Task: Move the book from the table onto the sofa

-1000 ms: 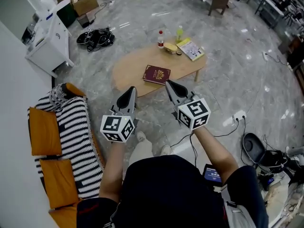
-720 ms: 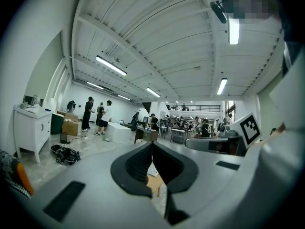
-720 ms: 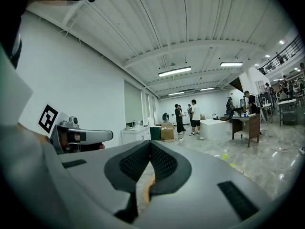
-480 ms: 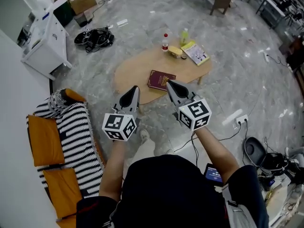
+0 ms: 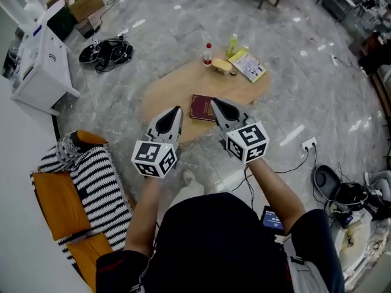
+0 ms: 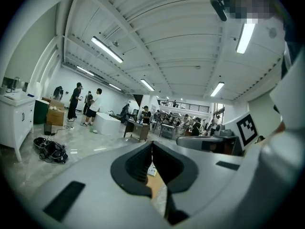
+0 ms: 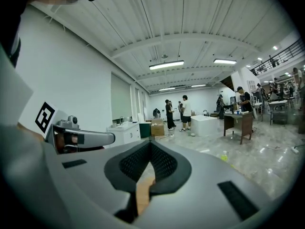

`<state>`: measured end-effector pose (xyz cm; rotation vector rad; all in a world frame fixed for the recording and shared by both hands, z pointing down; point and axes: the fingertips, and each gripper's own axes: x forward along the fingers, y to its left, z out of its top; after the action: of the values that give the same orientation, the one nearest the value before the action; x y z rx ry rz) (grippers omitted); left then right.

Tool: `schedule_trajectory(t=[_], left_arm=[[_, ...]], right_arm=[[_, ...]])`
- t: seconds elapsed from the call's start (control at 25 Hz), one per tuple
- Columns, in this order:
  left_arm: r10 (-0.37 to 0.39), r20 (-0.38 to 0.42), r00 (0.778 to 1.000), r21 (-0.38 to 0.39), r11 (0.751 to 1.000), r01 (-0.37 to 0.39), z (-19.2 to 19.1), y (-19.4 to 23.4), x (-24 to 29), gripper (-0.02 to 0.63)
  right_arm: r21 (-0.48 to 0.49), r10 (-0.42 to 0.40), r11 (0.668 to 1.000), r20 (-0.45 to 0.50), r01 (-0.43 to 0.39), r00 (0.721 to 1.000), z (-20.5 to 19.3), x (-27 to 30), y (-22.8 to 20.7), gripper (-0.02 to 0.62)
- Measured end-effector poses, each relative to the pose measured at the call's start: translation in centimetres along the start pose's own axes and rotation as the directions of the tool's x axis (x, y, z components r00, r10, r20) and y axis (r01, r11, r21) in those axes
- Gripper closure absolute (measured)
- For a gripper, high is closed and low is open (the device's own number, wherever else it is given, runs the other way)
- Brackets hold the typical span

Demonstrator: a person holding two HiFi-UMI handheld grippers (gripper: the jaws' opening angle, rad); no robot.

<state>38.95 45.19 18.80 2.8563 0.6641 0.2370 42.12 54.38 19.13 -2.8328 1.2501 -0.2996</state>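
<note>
A dark red book (image 5: 200, 107) lies on the near part of the oval wooden table (image 5: 174, 84). My left gripper (image 5: 176, 111) hovers over the table's near edge, just left of the book, with its jaws shut and empty. My right gripper (image 5: 214, 104) is shut too, and its tip overlaps the book's right edge in the head view. Whether it touches the book I cannot tell. In the left gripper view the left gripper (image 6: 152, 145) has its jaws pressed together, as does the right gripper (image 7: 150, 145) in its own view. The sofa (image 5: 58, 203) has orange cushions and a striped blanket (image 5: 95, 179) and stands at the lower left.
Two bottles (image 5: 208, 54), a yellow item (image 5: 221, 65) and a booklet (image 5: 247, 65) sit on the table's far end. A white cabinet (image 5: 36, 72) and a black bundle of cables (image 5: 104, 50) are at the far left. A power strip (image 5: 308, 144) and cords lie on the floor to the right.
Both grippers have moved forward, towards the table and the book, and stayed shut. The table and book now sit closer under the tips, and the sofa has slid lower left.
</note>
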Motion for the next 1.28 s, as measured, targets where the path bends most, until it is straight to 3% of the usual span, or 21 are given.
schedule_trajectory(t=[0.4,0.76,1.12,1.28], left_arm=[[-0.056,-0.102,0.993,-0.058,0.997,0.05,-2.7,4.3,3.8,0.589],[-0.065,-0.192,0.979,-0.071,0.996,0.052,-4.9,5.3,8.3,0.589],[-0.03,-0.119,0.992,-0.172,0.985,0.009,-6.7,6.5,12.8,0.589],[-0.028,-0.164,0.986,-0.196,0.981,-0.005,-9.6,7.0,14.7,0.589]], right_arm=[[0.034,-0.088,0.995,-0.07,0.09,0.994,-1.4,4.6,-2.3,0.58],[0.092,-0.141,0.984,-0.122,0.152,0.983,-4.1,5.5,-7.9,0.58],[0.124,-0.102,0.984,-0.196,0.128,0.975,-8.2,6.5,-12.6,0.58],[0.139,-0.112,0.979,-0.233,0.147,0.966,-10.6,6.4,-14.7,0.58]])
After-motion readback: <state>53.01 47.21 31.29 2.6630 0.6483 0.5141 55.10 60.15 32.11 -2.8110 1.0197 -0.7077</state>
